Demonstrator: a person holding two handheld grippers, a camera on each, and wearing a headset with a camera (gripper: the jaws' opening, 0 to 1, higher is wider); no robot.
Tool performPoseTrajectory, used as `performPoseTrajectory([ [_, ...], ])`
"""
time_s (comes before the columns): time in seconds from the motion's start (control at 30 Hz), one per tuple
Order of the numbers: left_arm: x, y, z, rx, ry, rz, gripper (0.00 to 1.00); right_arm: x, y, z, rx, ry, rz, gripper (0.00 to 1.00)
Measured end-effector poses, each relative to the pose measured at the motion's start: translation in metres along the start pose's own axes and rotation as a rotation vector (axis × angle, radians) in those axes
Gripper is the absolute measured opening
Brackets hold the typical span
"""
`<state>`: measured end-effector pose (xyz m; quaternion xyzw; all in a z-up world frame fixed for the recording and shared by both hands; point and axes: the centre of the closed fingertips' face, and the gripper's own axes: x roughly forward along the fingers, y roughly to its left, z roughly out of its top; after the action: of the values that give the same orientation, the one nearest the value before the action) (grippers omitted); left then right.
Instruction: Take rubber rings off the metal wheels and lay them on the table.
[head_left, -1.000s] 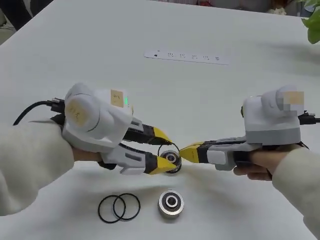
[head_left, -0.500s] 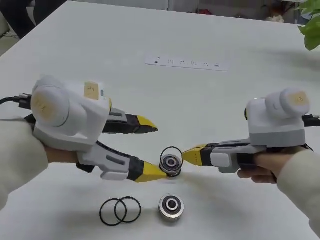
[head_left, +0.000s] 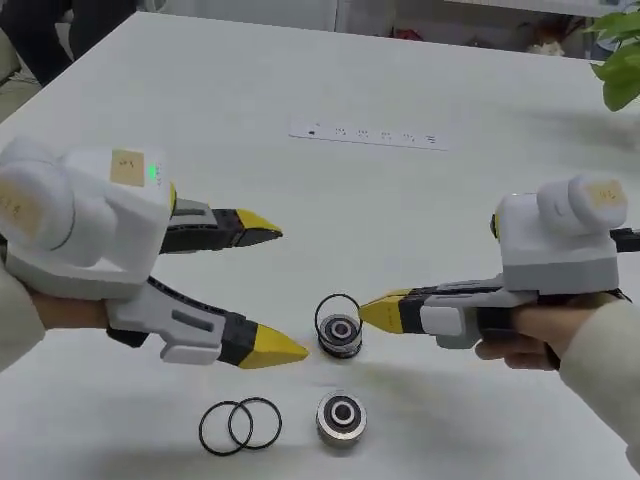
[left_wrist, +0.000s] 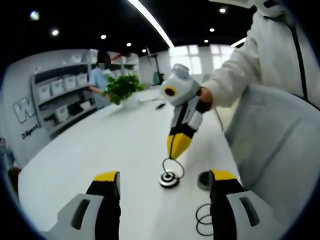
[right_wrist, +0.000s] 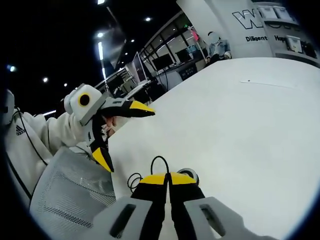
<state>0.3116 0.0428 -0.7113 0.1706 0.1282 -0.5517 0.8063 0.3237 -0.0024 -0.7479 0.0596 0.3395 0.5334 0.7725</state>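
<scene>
A metal wheel (head_left: 341, 338) (left_wrist: 169, 181) (right_wrist: 190, 174) lies on the white table (head_left: 420, 210). A black rubber ring (head_left: 336, 300) (left_wrist: 175, 164) (right_wrist: 153, 163) stands up in a loop from it. My right gripper (head_left: 364, 312) (left_wrist: 177, 151) (right_wrist: 169, 176) is shut on that ring, right of the wheel. My left gripper (head_left: 283, 292) (left_wrist: 165, 176) (right_wrist: 125, 136) hangs open to the wheel's left, holding nothing. Nearer me lie a second wheel (head_left: 342, 417) (left_wrist: 204, 181) and two loose rings (head_left: 240, 423) (left_wrist: 202, 220) (right_wrist: 134, 181).
A white power strip (head_left: 365, 135) lies across the far middle of the table. Green plant leaves (head_left: 620, 60) (left_wrist: 120, 87) hang over the far right corner. A person stands by shelves (left_wrist: 60, 95) beyond the table.
My left gripper has opened, let go of the wheel and drawn back to the left. The right gripper stays shut at the ring by the wheel.
</scene>
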Motion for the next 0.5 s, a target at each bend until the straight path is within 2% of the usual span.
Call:
performPoseTrajectory([
  [0.17,-0.01,-0.002,0.0,-0.022,-0.003,0.016,0.82,0.0,0.007,0.002,-0.005,-0.002,0.015,0.0],
  [0.5,-0.038,-0.002,-0.009,-0.049,0.011,0.071,0.96,0.005,0.02,0.004,-0.01,0.003,0.047,0.0],
])
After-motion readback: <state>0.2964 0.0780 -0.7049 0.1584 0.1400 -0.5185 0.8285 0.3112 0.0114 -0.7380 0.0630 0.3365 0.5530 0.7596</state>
